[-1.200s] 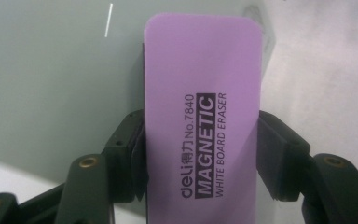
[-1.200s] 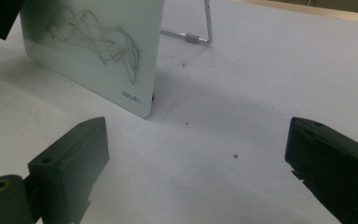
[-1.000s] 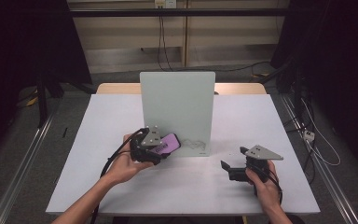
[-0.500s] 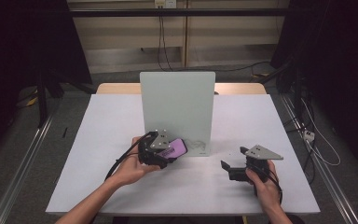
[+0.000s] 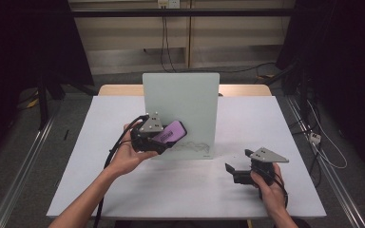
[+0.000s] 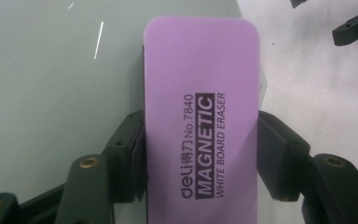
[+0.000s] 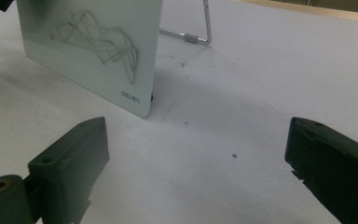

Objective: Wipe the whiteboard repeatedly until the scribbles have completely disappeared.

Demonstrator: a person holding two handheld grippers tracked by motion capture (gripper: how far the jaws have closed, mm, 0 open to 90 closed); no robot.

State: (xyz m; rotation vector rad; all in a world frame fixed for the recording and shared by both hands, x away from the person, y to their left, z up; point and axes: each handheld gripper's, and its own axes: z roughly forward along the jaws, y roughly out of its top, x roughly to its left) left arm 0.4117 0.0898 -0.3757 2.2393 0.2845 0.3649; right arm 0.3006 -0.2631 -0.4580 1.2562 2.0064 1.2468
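Pinching the purple eraser (image 6: pixel 200 116), the left gripper (image 5: pixel 164 137) holds it against the board (image 5: pixel 190 102) by the scribble (image 5: pixel 192 145). The right gripper (image 5: pixel 240 171) rests spread wide on the table (image 5: pixel 171 190).

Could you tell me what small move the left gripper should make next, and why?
Probably press the purple eraser against the whiteboard and sweep it right over the scribble. The left gripper is shut on the eraser, held at the board beside marks not yet wiped.
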